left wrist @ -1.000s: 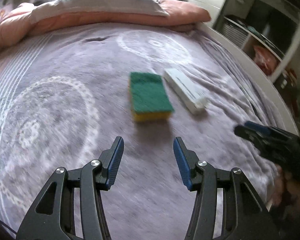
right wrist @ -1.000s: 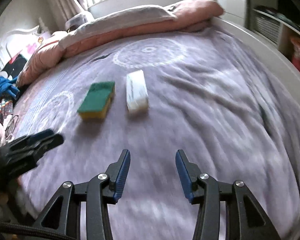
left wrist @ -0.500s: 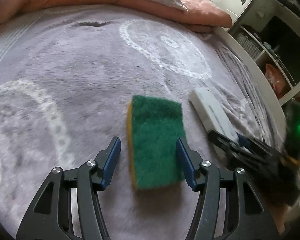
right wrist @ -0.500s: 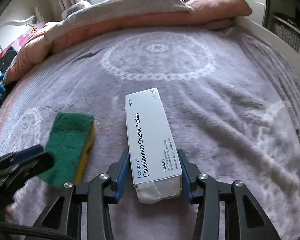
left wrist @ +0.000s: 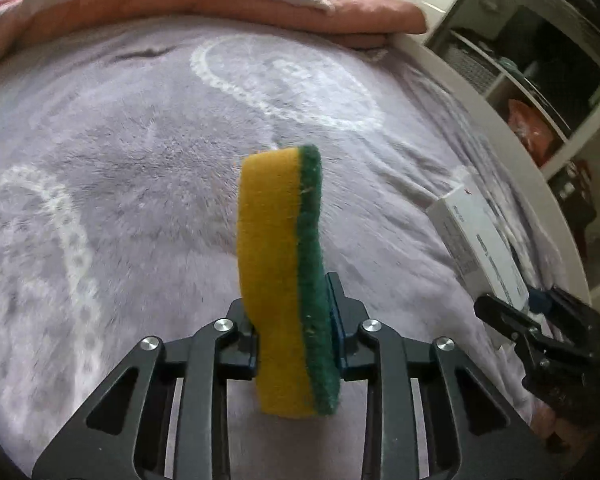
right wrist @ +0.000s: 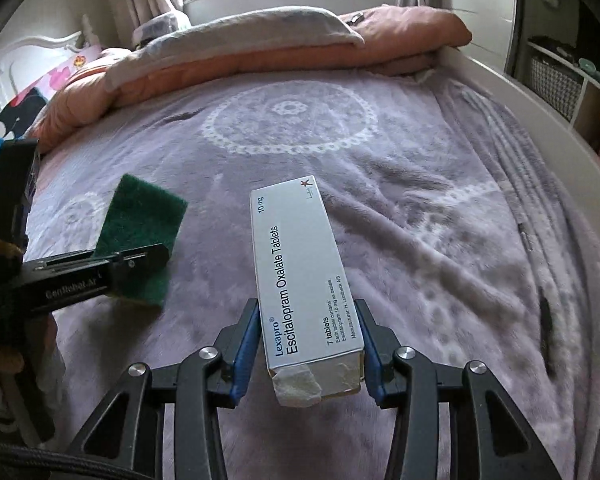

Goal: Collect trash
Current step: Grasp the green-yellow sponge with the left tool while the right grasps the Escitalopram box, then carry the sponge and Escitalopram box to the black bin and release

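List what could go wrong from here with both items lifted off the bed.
1. The left gripper pinches the sponge only near its lower end; the soft foam bends above the fingers and might slip out.
2. The right gripper grips the tablet box at its torn end, so most of it overhangs and it might pivot or crush.

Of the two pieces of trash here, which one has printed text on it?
The white tablet box, held between the right gripper's fingers, reads "Lexapro Escitalopram Oxalate Tablets". The yellow-and-green sponge in the left gripper is plain.
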Motion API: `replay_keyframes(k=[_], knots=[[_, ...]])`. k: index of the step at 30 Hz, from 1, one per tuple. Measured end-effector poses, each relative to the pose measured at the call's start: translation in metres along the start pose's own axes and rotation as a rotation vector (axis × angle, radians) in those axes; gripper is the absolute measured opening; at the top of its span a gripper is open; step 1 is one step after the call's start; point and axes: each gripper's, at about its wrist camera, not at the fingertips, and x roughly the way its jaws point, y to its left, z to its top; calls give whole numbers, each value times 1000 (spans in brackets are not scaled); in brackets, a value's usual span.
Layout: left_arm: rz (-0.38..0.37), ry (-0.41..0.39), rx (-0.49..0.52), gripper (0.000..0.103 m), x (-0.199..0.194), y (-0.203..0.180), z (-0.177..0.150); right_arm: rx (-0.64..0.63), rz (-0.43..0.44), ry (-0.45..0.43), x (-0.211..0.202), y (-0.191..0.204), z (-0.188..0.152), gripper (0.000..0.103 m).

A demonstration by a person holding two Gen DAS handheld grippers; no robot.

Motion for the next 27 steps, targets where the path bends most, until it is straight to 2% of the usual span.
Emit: replay_keyframes(k=[4, 12, 22, 27], knots=[[-15, 4, 51, 24, -26, -20, -23, -17, 8, -17, -30, 13, -16, 43], [-71, 23, 130, 24, -57, -68, -72, 25, 27, -48, -93, 20, -76, 43], [-206, 27, 253, 24, -93, -147, -116, 138, -46, -82, -175, -18, -150, 43], [-274, 50, 316, 24, -100, -186, -137, 199, -122, -62, -213, -45, -195, 43]])
